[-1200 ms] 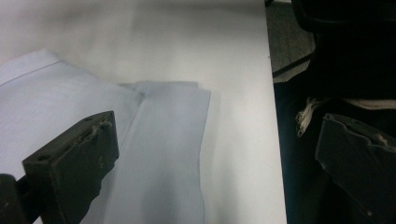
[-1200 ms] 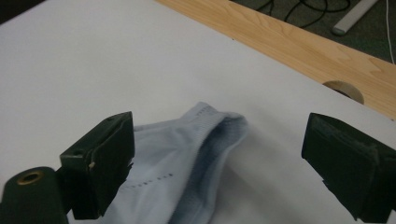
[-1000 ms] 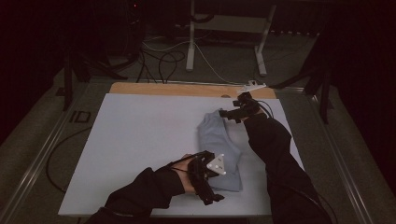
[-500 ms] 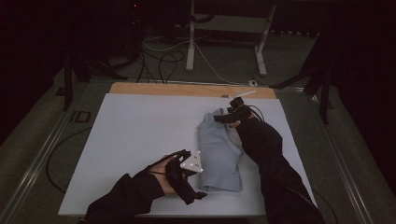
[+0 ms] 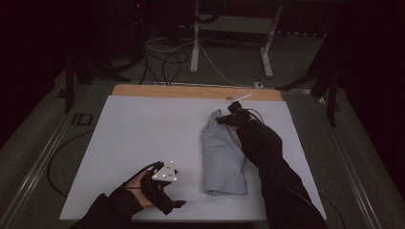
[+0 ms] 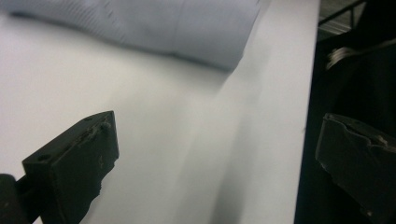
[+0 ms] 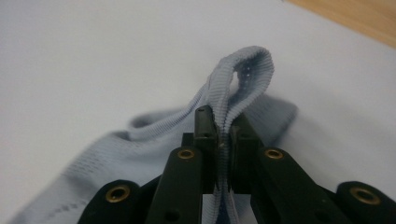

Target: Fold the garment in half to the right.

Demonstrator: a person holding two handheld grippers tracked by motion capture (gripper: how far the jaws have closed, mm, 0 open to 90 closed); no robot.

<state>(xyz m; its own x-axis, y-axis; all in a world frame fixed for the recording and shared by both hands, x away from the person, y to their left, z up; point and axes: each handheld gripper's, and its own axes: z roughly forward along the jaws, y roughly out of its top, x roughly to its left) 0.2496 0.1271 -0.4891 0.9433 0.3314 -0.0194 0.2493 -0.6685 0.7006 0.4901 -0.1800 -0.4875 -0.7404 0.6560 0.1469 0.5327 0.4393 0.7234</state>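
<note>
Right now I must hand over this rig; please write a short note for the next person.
Right gripper: jaws have just closed, now shut on the ribbed hem of the light blue garment at its far end.
Left gripper: open, holding nothing, at the near edge of the white table mat, apart from the garment.
Done: garment lies folded in a narrow strip; far end pinched.
Left: probably take the near end with the left gripper and go on folding.

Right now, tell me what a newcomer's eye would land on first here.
The folded light blue garment on the pale table, right of centre. The right tool has just closed on its ribbed edge at the far end. The left tool hangs open over bare table near the front edge.
</note>
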